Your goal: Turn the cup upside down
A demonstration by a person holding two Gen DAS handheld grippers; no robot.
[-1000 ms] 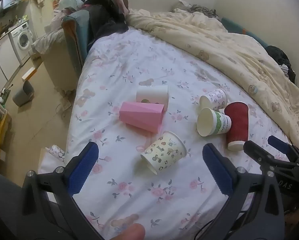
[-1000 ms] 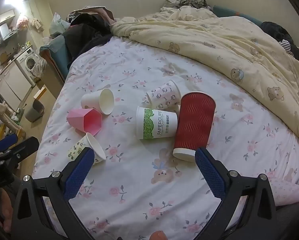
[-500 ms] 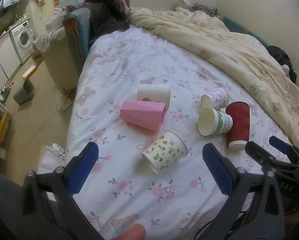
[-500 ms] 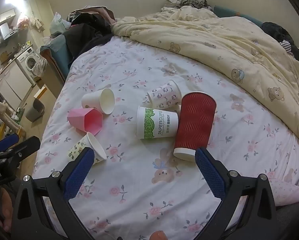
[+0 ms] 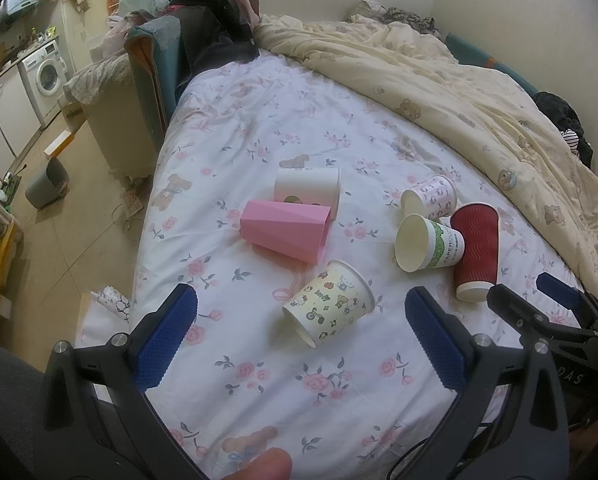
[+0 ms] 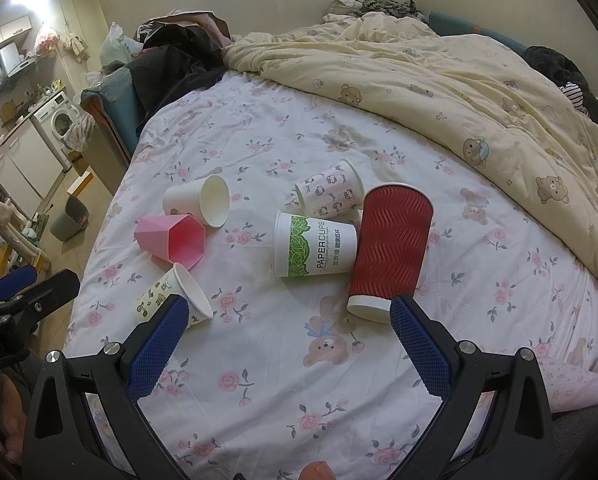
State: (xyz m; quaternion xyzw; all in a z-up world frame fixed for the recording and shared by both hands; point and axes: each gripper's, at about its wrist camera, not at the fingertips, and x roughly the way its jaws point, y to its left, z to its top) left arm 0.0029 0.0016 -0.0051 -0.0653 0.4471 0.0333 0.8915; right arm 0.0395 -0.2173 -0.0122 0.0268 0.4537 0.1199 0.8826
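Note:
Several cups lie on their sides on the floral bed sheet (image 5: 259,360). A cartoon-print cup (image 5: 329,304) (image 6: 171,296) lies nearest, between my left gripper's fingers in its view. A pink faceted cup (image 5: 285,230) (image 6: 171,238), a white cup (image 5: 307,188) (image 6: 199,200), a green-print paper cup (image 5: 429,246) (image 6: 313,250), a small pink-print cup (image 5: 429,196) (image 6: 331,194) and a red ribbed cup (image 5: 475,256) (image 6: 391,248) lie beyond. My left gripper (image 5: 299,340) is open and empty. My right gripper (image 6: 289,344) is open and empty, short of the red cup.
A cream quilt (image 6: 459,92) covers the bed's far and right side. Dark clothes (image 5: 215,28) are piled at the head. The bed's left edge drops to the floor with a grey bin (image 5: 47,182) and a washing machine (image 5: 45,72).
Both grippers stay open. The left wrist view has shifted slightly, so the cups sit a little higher and to the right; the cups have not moved.

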